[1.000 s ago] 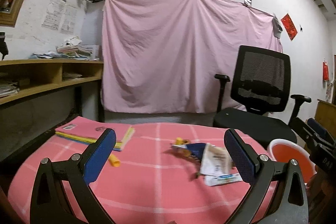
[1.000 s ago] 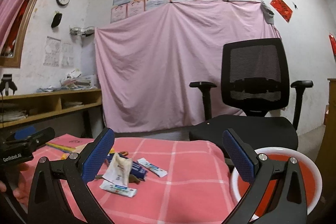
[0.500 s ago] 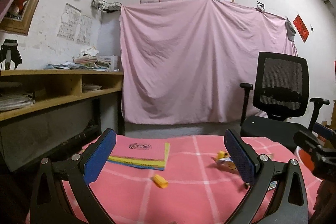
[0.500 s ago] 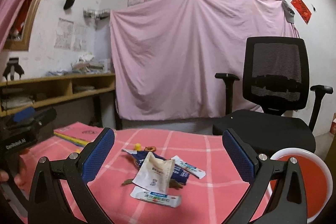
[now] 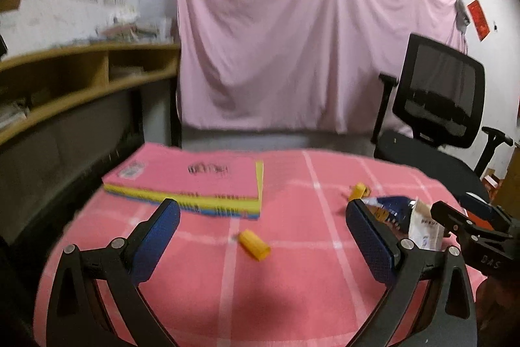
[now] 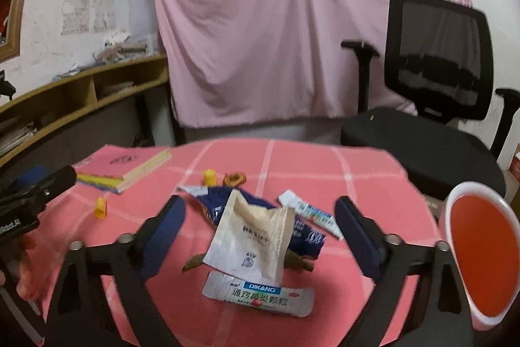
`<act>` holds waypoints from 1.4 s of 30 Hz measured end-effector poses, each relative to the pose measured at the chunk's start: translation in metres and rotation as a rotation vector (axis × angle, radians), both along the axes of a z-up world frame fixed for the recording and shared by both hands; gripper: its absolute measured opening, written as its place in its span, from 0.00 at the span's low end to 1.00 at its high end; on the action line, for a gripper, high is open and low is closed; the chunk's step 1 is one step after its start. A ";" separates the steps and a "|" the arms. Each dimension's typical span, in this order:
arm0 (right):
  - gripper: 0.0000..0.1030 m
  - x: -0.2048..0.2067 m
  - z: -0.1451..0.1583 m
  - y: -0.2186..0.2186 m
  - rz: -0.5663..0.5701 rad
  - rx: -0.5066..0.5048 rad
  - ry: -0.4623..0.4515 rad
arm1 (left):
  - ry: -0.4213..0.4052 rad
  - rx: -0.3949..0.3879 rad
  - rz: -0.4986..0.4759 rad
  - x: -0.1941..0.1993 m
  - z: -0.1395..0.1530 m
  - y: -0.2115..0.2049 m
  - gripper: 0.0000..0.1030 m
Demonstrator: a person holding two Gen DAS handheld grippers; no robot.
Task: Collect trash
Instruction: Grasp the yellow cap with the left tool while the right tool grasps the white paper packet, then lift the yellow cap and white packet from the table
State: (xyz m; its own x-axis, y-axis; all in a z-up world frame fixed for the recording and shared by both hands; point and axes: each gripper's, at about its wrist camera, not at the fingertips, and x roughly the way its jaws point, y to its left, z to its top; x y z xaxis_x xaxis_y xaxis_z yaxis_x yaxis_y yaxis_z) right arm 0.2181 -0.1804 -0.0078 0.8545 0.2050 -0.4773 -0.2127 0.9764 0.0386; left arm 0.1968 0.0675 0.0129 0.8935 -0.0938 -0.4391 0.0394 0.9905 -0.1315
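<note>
Trash lies on a pink checked tablecloth. My right gripper is open and empty, its jaws either side of a crumpled white paper packet that leans on a dark blue wrapper. A silver sachet lies in front, a small white sachet behind. My left gripper is open and empty above a small yellow cap. A second yellow cap lies further right, near the blue wrapper.
A red bin with a white rim stands at the table's right edge. A stack of pink and yellow booklets lies at the far left. A black office chair stands behind the table. Wooden shelves run along the left wall.
Both grippers have tilted down and come closer to the table. The left has swung left from the wrapper pile to the yellow cap. The right now frames the white packet.
</note>
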 end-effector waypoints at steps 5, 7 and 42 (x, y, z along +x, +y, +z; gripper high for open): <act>0.75 0.007 -0.007 0.001 0.041 0.014 0.054 | 0.143 -0.049 -0.019 0.024 -0.014 0.001 0.69; 0.73 0.009 -0.009 0.003 0.059 0.011 0.076 | 0.194 -0.084 -0.020 0.031 -0.021 0.004 0.61; 0.39 0.017 -0.030 0.032 0.171 -0.113 0.221 | 0.305 -0.195 -0.046 0.038 -0.030 0.022 0.13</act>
State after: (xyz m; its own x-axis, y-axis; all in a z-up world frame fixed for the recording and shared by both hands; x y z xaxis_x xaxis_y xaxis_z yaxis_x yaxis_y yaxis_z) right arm 0.2353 -0.1483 -0.0375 0.6852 0.2719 -0.6757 -0.3728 0.9279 -0.0047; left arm 0.2346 0.0898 -0.0169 0.7171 -0.2392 -0.6547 0.0137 0.9439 -0.3299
